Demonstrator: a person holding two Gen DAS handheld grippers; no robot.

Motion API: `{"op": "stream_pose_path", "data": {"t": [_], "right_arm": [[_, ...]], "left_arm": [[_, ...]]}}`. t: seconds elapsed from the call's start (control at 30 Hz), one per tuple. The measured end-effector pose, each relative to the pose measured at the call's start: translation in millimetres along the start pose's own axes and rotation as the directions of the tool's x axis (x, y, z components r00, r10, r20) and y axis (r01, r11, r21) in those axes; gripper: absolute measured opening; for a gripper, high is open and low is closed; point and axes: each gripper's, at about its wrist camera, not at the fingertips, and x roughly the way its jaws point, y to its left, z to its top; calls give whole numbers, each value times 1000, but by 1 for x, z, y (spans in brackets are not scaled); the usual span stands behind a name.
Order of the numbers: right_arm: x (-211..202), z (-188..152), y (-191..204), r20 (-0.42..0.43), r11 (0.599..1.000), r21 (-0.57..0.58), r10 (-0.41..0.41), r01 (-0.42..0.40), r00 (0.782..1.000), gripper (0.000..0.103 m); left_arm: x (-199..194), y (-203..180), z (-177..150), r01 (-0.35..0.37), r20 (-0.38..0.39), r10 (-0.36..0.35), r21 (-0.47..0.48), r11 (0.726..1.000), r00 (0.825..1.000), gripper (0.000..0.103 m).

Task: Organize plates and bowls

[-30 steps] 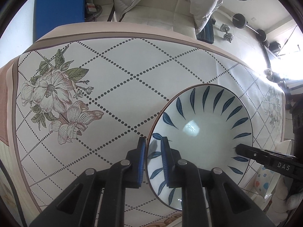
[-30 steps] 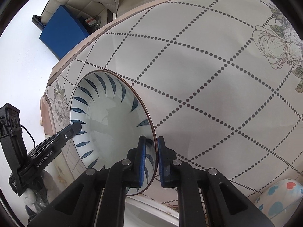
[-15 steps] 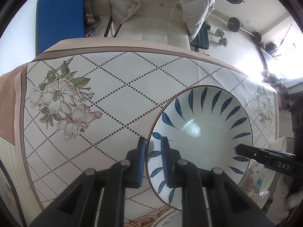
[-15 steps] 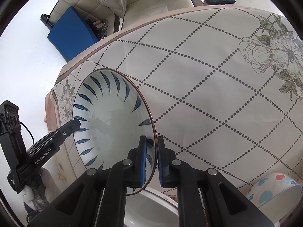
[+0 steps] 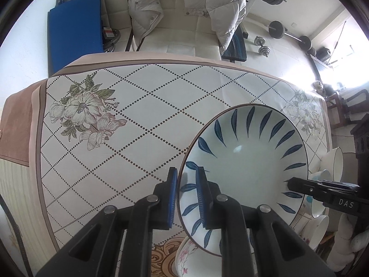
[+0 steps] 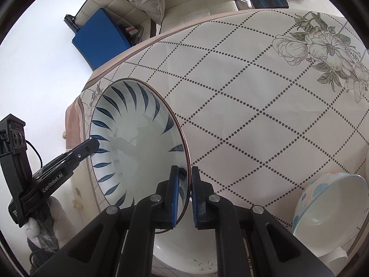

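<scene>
Dotted tablecloth (image 5: 143, 106) lies below; left gripper (image 5: 186, 191) and right gripper (image 6: 184, 191), each clamped on the blue-leaf plate (image 5: 249, 157) rim, carry it; next, probably lowering onto the floral bowl (image 5: 184, 256) at six o'clock.

Glossy glazed ceramic plate (image 5: 251, 161); smooth printed tablecloth (image 5: 143, 106).

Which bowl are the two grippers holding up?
Look above the flowered tablecloth. The big bowl hangs there, pinched at opposite rims by the left gripper and right gripper. Only it has dark blue leaf strokes; the neighbours have pastel spots or pink flowers.
</scene>
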Motion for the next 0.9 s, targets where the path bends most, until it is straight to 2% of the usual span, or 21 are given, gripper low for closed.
{"op": "stream_pose_path", "data": {"t": [0.6, 0.9], "right_arm": [[-15, -83, -5, -29, 1000, -27, -2, 1, 1000, 11], [11, -115, -20, -101, 999, -39, -24, 20, 995, 12]], "left_arm": [[-21, -13, -68, -3, -8, 3, 38, 999, 1000, 14], [0, -14, -104, -2, -79, 6, 44, 999, 997, 14]]}}
